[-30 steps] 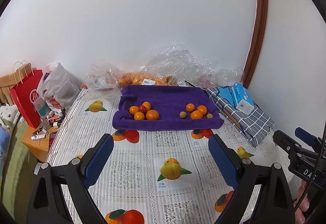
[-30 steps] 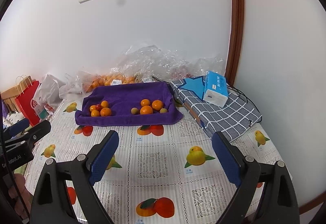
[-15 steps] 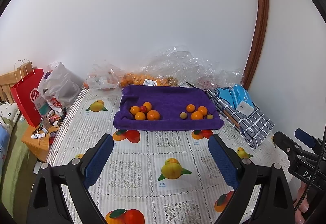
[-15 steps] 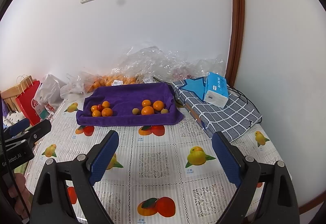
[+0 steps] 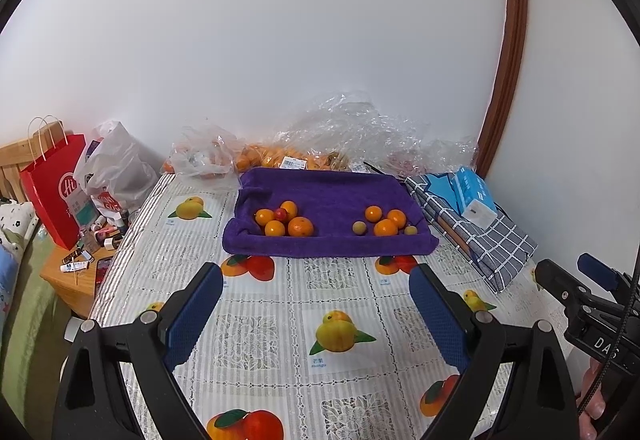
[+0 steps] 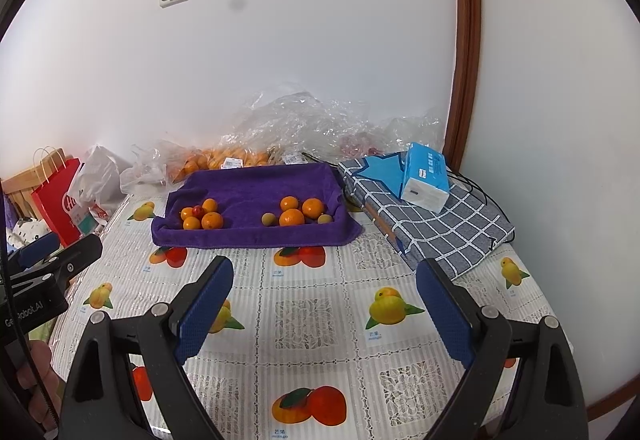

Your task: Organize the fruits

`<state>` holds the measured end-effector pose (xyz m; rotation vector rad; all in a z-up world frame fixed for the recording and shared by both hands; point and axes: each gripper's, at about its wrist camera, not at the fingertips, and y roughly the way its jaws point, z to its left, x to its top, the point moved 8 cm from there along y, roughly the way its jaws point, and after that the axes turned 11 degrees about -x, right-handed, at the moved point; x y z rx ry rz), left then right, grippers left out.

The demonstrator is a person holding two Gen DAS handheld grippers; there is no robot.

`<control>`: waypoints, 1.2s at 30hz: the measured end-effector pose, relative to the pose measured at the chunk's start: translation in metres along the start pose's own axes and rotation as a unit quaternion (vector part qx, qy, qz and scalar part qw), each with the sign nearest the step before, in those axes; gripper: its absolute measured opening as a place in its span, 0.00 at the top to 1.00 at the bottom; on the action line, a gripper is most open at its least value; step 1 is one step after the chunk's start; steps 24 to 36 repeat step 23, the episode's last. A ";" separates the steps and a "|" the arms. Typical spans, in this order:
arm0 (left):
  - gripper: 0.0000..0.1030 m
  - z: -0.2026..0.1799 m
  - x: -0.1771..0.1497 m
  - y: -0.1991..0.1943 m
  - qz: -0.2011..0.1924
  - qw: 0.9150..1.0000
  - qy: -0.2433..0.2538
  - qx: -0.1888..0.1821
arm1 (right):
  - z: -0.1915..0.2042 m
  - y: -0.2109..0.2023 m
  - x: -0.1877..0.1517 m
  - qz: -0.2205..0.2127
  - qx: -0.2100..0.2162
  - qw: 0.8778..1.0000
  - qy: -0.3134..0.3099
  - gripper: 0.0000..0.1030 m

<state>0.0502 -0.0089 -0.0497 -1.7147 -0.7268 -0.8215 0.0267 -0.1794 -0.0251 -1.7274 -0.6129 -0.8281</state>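
A purple towel (image 5: 328,196) (image 6: 256,188) lies at the far side of the table. On its left sit several oranges (image 5: 300,227) (image 6: 211,220) with one small red fruit (image 5: 281,214) (image 6: 197,210). On its right sit three oranges (image 5: 385,227) (image 6: 291,217) and two small green fruits (image 5: 359,227) (image 6: 267,218). My left gripper (image 5: 316,304) is open and empty, above the tablecloth well short of the towel. My right gripper (image 6: 324,300) is open and empty too, also short of the towel.
Clear plastic bags with oranges (image 5: 276,158) lie against the wall behind the towel. A checked cloth (image 6: 436,224) with a blue tissue pack (image 6: 425,176) lies right. A red paper bag (image 5: 52,188) and white bag (image 5: 116,168) stand left, past the table edge.
Both grippers have shifted slightly, so the towel and fruits sit a little lower and nearer in view. The jaws stay open and nothing was grasped.
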 end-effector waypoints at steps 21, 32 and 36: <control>0.08 0.000 -0.001 -0.001 -0.001 1.000 -0.002 0.000 | 0.004 -0.003 0.000 0.000 0.000 1.000 0.000 0.11; 0.08 0.000 -0.001 -0.001 -0.002 1.000 -0.002 0.001 | 0.005 -0.004 0.001 -0.001 0.001 1.000 -0.002 0.11; 0.08 0.000 -0.001 -0.001 -0.002 1.000 -0.002 0.001 | 0.005 -0.004 0.001 -0.001 0.001 1.000 -0.002 0.11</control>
